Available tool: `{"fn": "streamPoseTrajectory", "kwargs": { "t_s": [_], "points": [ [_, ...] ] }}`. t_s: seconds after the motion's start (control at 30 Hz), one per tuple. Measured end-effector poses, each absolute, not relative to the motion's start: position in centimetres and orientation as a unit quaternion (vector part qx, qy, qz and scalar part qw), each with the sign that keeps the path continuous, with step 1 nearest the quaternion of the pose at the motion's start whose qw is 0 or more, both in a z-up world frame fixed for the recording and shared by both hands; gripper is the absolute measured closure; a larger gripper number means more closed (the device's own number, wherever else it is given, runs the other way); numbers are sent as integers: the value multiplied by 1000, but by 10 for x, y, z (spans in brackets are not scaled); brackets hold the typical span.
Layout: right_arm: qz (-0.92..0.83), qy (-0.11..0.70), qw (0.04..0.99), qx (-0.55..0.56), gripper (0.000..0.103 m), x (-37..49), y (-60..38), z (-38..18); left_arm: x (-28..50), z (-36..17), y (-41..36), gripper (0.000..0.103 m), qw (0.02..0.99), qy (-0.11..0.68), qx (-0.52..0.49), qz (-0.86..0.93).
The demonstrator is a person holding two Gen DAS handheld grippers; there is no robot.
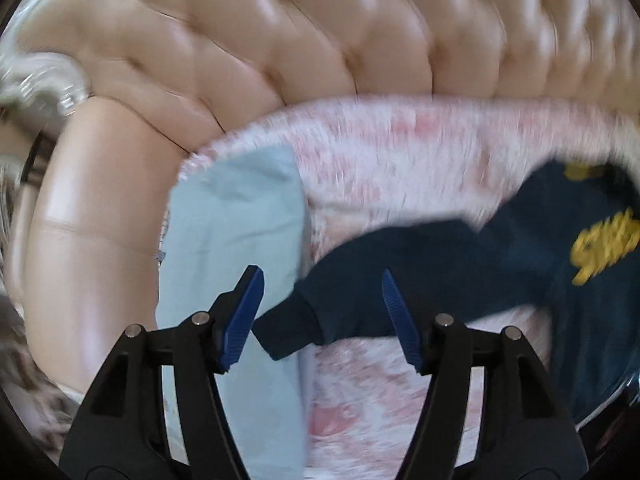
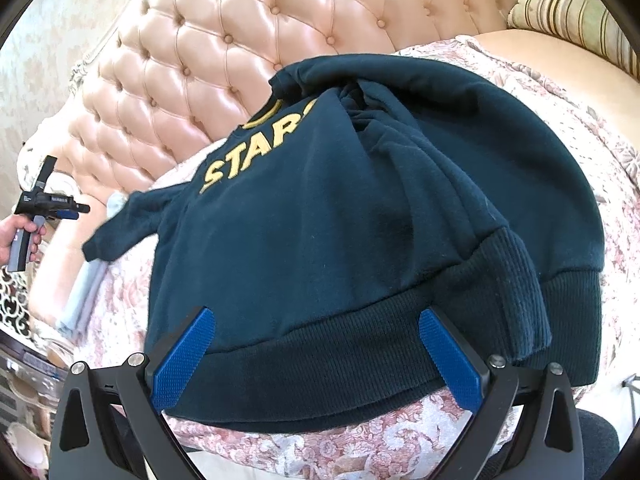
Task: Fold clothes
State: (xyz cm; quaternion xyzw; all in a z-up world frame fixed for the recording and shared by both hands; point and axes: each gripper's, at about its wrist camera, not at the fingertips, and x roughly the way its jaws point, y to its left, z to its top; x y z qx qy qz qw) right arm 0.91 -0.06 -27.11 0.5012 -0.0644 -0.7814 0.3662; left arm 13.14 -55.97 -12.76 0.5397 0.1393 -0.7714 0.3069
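pink tufted sofa (image 2: 224, 64) w/ navy sweatshirt (image 2: 340, 208); left tongs (image 1: 322, 316) open over sleeve, right tongs (image 2: 320, 356) open, hem between.

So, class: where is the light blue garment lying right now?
The light blue garment lies at the left end of the pink floral cover, beside the sofa arm; the navy sweatshirt's cuff rests on its edge. The right wrist view shows it far left.

the left wrist view looks steeply down from above the pink patterned sofa cover (image 1: 400, 152), blurred, facing the tufted peach leather sofa back (image 1: 280, 40). the right wrist view sits low and close over the dark navy sweatshirt with yellow lettering (image 2: 340, 220), facing the same back. both views share that sweatshirt, the cover and the folded pale blue garment (image 1: 236, 216).
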Motion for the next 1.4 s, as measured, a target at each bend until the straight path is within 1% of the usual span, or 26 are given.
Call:
{"fn": "streamPoseTrajectory", "kwargs": {
  "t_s": [0.07, 0.13, 0.17, 0.2, 0.23, 0.27, 0.33, 0.43, 0.47, 0.53, 0.57, 0.63, 0.73, 0.8, 0.9, 1.0, 1.07, 1.13, 1.17, 1.2, 1.23, 1.27, 1.3, 1.4],
  "points": [
    [-769, -94, 381, 505, 0, 7, 6, -265, 143, -107, -536, 38, 270, 187, 486, -810],
    [-742, -156, 413, 505, 0, 4, 20, -252, 160, -102, -496, 34, 209, 250, 439, -837],
    [-733, -188, 426, 496, 0, 1, 30, -242, 168, -109, -469, 31, 174, 280, 425, -843],
    [-733, -210, 430, 484, 0, -3, 41, -231, 175, -122, -439, 31, 140, 303, 419, -844],
    [-742, -216, 422, 475, 0, -11, 52, -221, 181, -141, -405, 31, 100, 324, 419, -842],
    [-753, -216, 411, 466, 0, -19, 62, -211, 184, -159, -377, 31, 67, 342, 420, -838],
    [-785, -189, 383, 448, 0, -40, 79, -196, 188, -199, -327, 31, 13, 386, 427, -818],
    [-816, -127, 341, 449, 0, -64, 97, -187, 192, -261, -264, 31, -18, 447, 453, -772],
    [-814, -125, 336, 457, 0, -69, 103, -190, 192, -275, -248, 31, -26, 459, 457, -762],
    [-808, -126, 325, 476, 0, -76, 114, -199, 189, -282, -233, 33, -29, 459, 454, -763],
    [-808, -112, 318, 482, 0, -77, 114, -205, 188, -285, -225, 33, -30, 459, 453, -764],
    [-815, -66, 310, 485, 0, -73, 115, -214, 183, -282, -220, 33, -17, 457, 441, -772],
    [-826, 0, 326, 461, 0, -59, 103, -219, 172, -280, -218, 33, -7, 438, 441, -783],
    [-817, 20, 342, 464, 0, -60, 95, -226, 164, -285, -218, 33, -6, 432, 449, -782],
    [-801, 28, 336, 494, 0, -70, 83, -236, 157, -287, -215, 33, -8, 421, 459, -783],
    [-788, 3, 331, 520, 0, -80, 80, -248, 153, -289, -219, 32, -9, 433, 462, -774],
    [-779, -15, 337, 529, 2, -81, 81, -251, 155, -288, -215, 32, -6, 419, 467, -778],
    [-773, -28, 340, 535, 9, -81, 80, -252, 160, -288, -210, 32, -2, 401, 472, -785],
    [-770, -35, 339, 539, 20, -82, 81, -254, 161, -289, -209, 31, 1, 398, 473, -786],
    [-767, -42, 339, 543, 34, -84, 81, -256, 162, -289, -207, 31, 5, 395, 473, -788],
    [-766, -45, 333, 548, 40, -85, 81, -258, 165, -289, -207, 31, 7, 394, 473, -788],
    [-766, -43, 326, 553, 50, -87, 81, -260, 169, -290, -208, 31, 8, 397, 473, -787],
    [-766, -41, 318, 557, 55, -88, 81, -263, 169, -290, -208, 30, 9, 399, 472, -786],
    [-761, -36, 311, 568, 55, -90, 78, -270, 170, -291, -211, 30, 6, 402, 471, -785]
  ]
}}
